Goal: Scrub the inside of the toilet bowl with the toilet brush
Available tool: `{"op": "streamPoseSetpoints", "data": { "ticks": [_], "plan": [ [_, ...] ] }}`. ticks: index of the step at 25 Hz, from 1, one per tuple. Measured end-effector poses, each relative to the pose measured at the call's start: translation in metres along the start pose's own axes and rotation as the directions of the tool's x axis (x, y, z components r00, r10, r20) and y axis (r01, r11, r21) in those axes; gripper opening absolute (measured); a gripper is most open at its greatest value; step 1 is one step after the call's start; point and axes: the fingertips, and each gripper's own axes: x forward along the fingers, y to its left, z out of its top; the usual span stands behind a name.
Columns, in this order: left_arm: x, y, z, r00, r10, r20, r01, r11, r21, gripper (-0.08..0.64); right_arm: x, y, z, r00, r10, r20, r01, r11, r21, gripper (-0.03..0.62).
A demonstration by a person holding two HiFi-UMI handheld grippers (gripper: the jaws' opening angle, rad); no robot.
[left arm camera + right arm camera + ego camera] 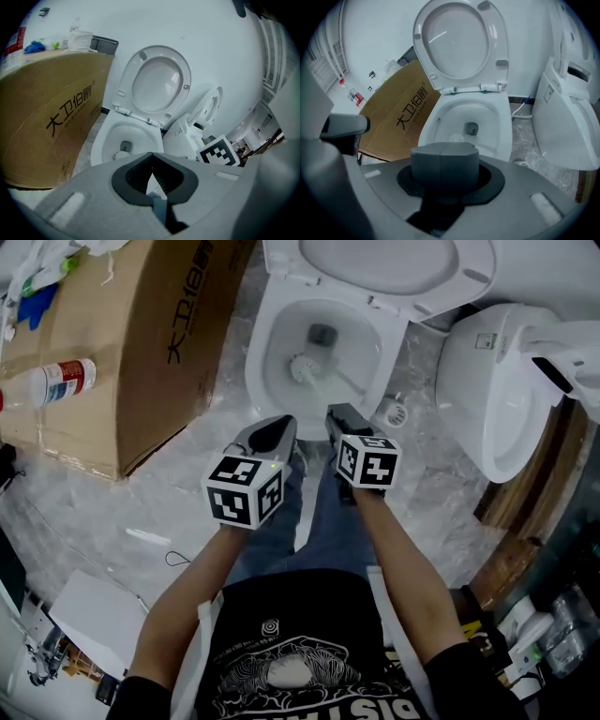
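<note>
Plainly, the bowl [261,352] stands open with the brush [302,367] lying inside, its head beside the drain and its handle slanting toward the right rim. The left gripper [279,427] and right gripper [339,416] hover near the front rim, apart from the brush, fingers clenched on nothing. Reaching in still closed, the right could knock the handle, so it slides deeper or flicks water out.

A pale marbled floor [141,512] is carrying a white toilet [265,343], with a large cardboard box [141,352] lying just beside it on the left. A second toilet [487,381] is standing near on the right. A flat white sheet [94,615] is lying well apart.
</note>
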Motion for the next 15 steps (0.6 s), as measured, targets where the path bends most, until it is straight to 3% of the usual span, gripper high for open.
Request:
{"op": "streamPoseSetpoints", "data": {
  "ticks": [5,15],
  "plan": [
    [-0.004,0.006,-0.007,1.000,0.014,0.003,-0.014,1.000,-0.012,-0.003,0.012,0.000,0.024,1.000,-0.005,0.029,0.005,1.000,-0.010,0.150],
    [0.005,0.003,-0.023,1.000,0.021,-0.022,-0.022,1.000,-0.022,-0.003,0.040,-0.038,0.022,0.998,-0.064,0.011,0.064,0.998,0.006,0.150]
  ]
}}
